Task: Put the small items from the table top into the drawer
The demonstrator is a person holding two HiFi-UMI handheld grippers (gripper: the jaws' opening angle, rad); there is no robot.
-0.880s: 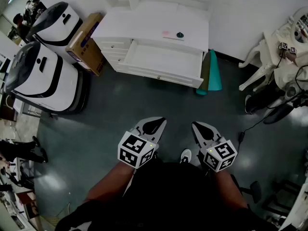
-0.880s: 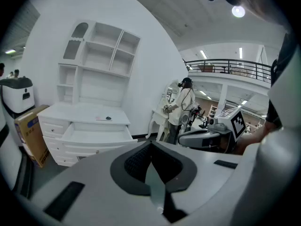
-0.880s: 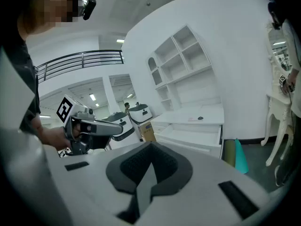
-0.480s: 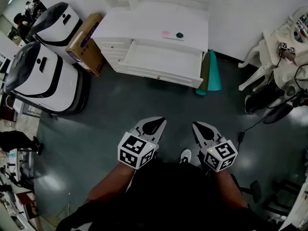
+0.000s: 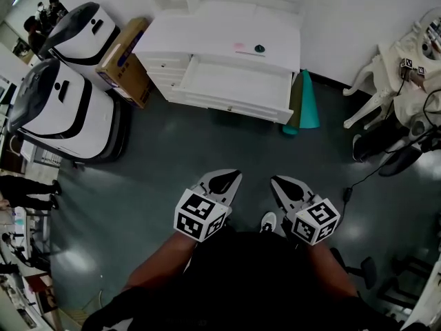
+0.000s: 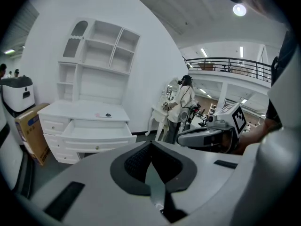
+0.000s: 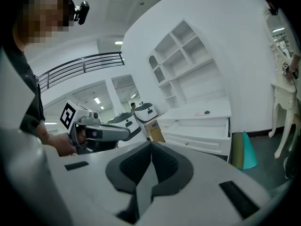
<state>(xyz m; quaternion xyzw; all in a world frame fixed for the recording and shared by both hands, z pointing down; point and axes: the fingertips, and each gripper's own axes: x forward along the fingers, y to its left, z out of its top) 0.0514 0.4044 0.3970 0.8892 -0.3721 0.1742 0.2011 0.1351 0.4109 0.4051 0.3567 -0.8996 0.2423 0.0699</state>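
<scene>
1. Upper left of the head view: two white machines and a cardboard box stand beside the white table.
2. Lower centre: the left gripper has its jaws closed together with nothing between them, well apart from the table.
3. Upper centre: a pink item and a dark round item lie on the table top, just behind the open drawer.
4. Lower centre-right: the right gripper has its jaws together too, holding nothing.
5. A teal cone stands just right of the drawer.
</scene>
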